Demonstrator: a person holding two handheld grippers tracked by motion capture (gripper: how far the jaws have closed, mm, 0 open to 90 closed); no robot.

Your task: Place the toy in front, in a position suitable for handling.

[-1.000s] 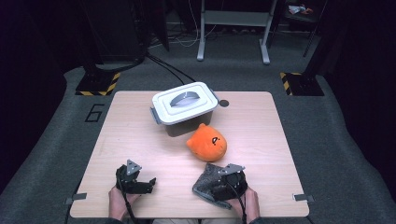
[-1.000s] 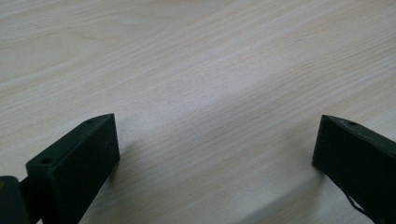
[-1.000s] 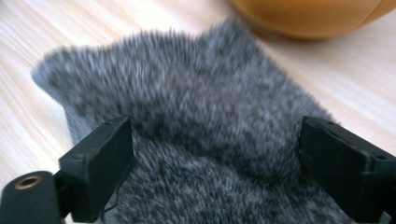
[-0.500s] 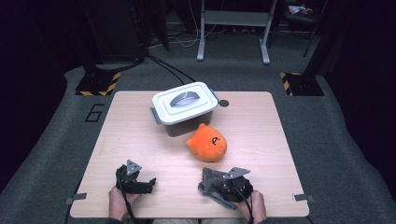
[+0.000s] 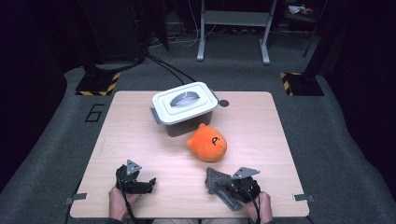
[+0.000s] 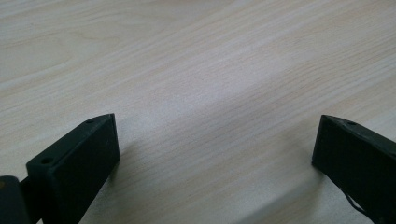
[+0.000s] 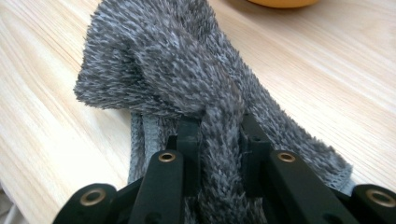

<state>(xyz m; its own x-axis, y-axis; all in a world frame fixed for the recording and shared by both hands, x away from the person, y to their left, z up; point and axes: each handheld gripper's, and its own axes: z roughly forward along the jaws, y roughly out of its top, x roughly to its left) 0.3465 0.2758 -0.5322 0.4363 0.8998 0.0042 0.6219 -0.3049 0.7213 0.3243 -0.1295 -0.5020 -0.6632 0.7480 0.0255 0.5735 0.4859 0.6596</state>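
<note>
Near edge of the tabletop [image 5: 140, 140]: left tongs [image 5: 145, 183] rest on bare wood, jaws spread wide with nothing between them. Right tongs [image 5: 219, 184] are clamped on a fold of grey cloth [image 5: 215, 179], which bunches ahead of the jaws and lies on the tabletop. Beyond the cloth sits an orange plush [image 5: 207, 143]. Farthest, just behind the plush, stands a lidded white box [image 5: 184, 106].
</note>
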